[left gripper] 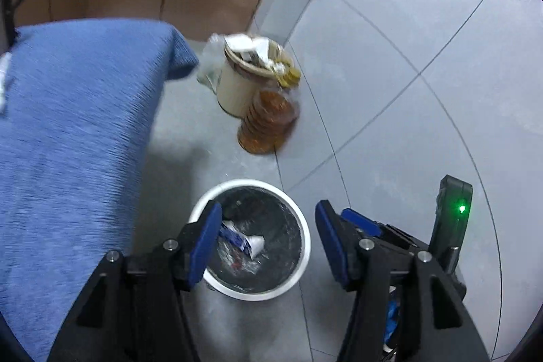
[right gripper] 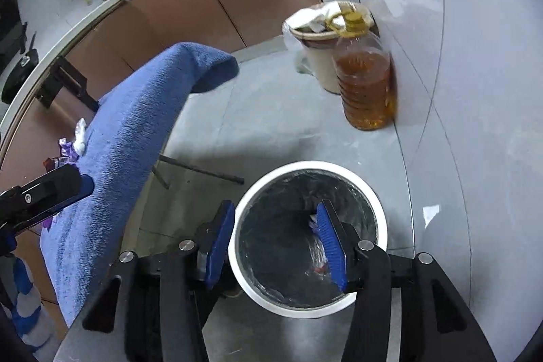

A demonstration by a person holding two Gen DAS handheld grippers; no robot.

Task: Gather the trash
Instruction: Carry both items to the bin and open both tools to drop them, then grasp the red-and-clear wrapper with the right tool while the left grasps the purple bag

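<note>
Both grippers are angled steeply down over the white trash bin (left gripper: 307, 246), which sits on the grey tiled floor (left gripper: 390, 63). The left gripper (left gripper: 268, 229) has its blue pads spread wide with nothing pinched – through the gap there's crumpled trash (left gripper: 249, 243) at the bottom of the bin's black liner. The right gripper (right gripper: 276, 241) is released too – one pad hangs outside the rim at 9 o'clock, the other over the opening. At 12 o'clock from the bin stand an amber oil bottle (right gripper: 368, 90) and a stuffed beige bin (right gripper: 320, 63). A blue-cloth table (right gripper: 135, 131) is at 10 o'clock, with wrappers (right gripper: 73, 148) on it. No readable labels anywhere.
</note>
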